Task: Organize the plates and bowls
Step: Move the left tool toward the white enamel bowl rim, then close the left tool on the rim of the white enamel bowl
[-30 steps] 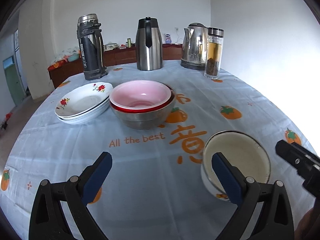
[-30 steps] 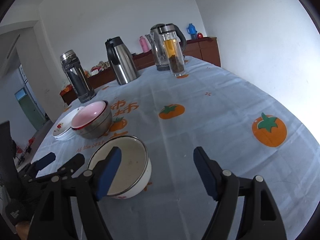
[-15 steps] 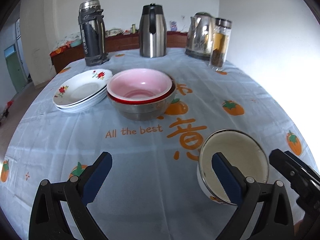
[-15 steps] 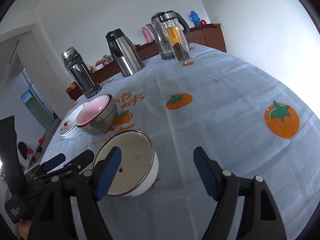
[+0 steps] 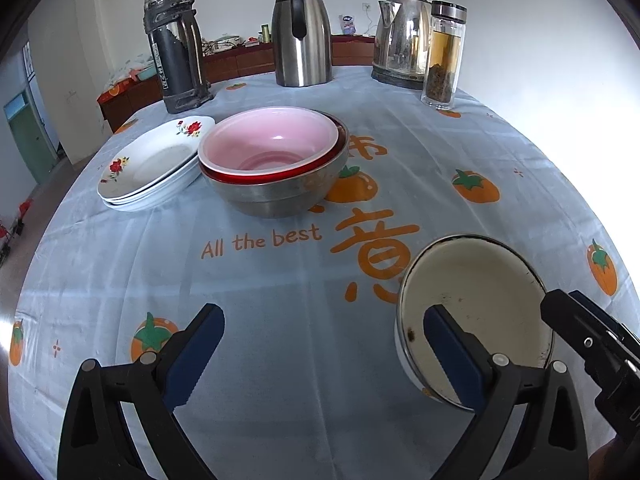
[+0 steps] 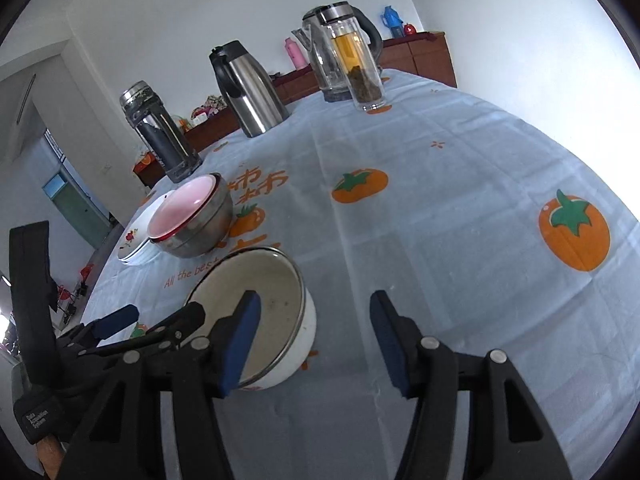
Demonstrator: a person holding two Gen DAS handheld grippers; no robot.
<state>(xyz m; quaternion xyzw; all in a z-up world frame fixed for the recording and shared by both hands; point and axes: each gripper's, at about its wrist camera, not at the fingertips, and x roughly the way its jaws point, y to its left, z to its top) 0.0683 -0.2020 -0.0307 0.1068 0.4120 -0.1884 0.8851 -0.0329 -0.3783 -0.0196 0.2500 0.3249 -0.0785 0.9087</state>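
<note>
White enamel bowl [image 6: 256,312] straddled by the right gripper [image 6: 314,338], whose jaws have just been narrowing; contact seemingly not yet made, pickup imminent.

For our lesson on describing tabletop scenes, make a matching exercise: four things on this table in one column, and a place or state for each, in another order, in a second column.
Things
1. pink bowl
2. flowered plates
3. cream enamel bowl
4. glass tea bottle

Places or states
A. stands upright beside the electric kettle
B. stacked, left of the nested bowls
C. nested inside a red bowl and a steel bowl
D. alone at the near edge, its rim between the fingers of the right hand-held gripper

Pairs: 1-C, 2-B, 3-D, 4-A
</note>
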